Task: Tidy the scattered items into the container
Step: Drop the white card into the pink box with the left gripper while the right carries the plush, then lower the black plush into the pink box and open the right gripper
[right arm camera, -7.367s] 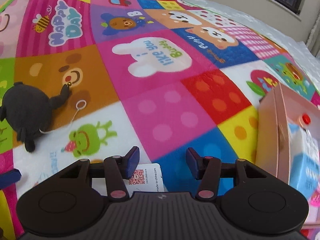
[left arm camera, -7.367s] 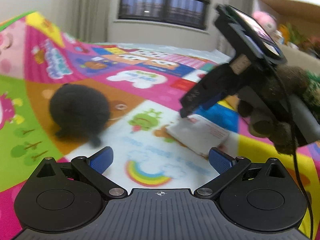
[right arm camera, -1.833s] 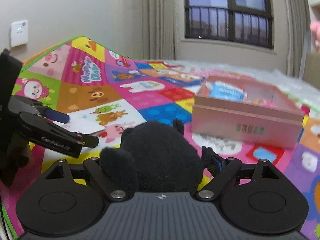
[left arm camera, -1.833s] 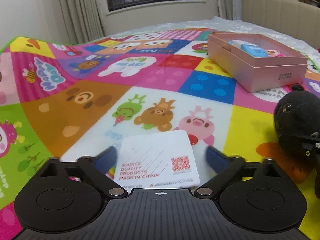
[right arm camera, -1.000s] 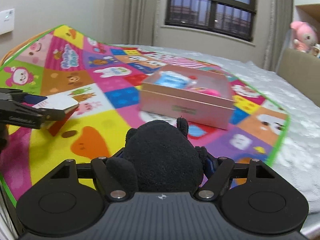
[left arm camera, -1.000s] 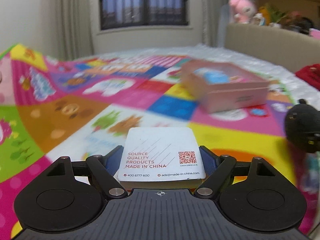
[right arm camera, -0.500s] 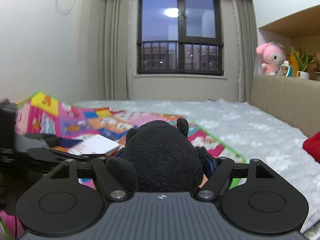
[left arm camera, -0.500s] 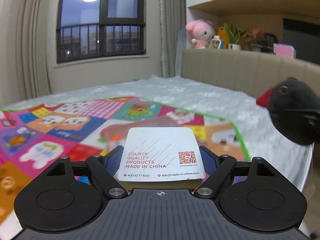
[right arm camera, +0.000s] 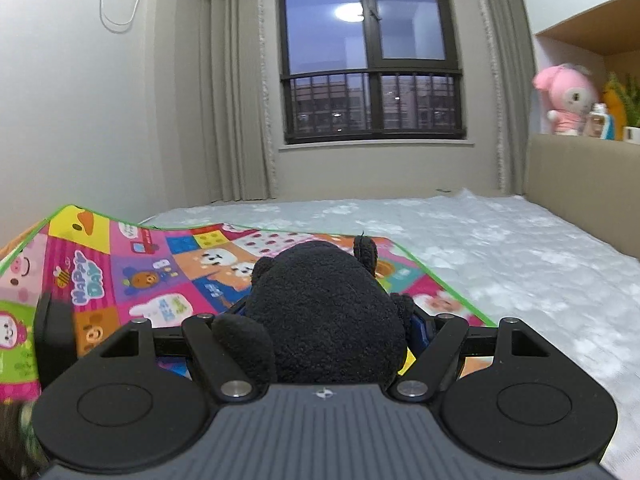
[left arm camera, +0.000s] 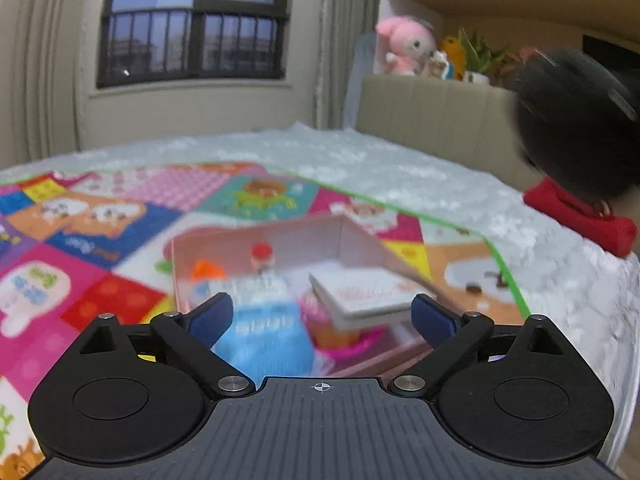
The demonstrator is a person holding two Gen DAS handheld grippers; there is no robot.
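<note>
Left gripper (left arm camera: pixel 320 314) jaws stand open above the pink box (left arm camera: pixel 280 240); right gripper (right arm camera: pixel 326 320) jaws clamp the black plush (right arm camera: pixel 324 312).

On my left gripper (left arm camera: pixel 320 316) I see a ribbed dark grey housing with a small white crosshair mark at its front edge, flanked by two matt black teardrop plates, each bearing a shallow round disc and a triangular cut-out, and from a silver screw on either side of the crosshair a black link arm runs out to a blue finger pad (left arm camera: pixel 210 314). My right gripper (right arm camera: pixel 332 320) shows the same parts around its own crosshair: ribbed grey housing, paired black plates with discs, silver pivot screws, black link arms, and a sliver of blue at the fingers.
</note>
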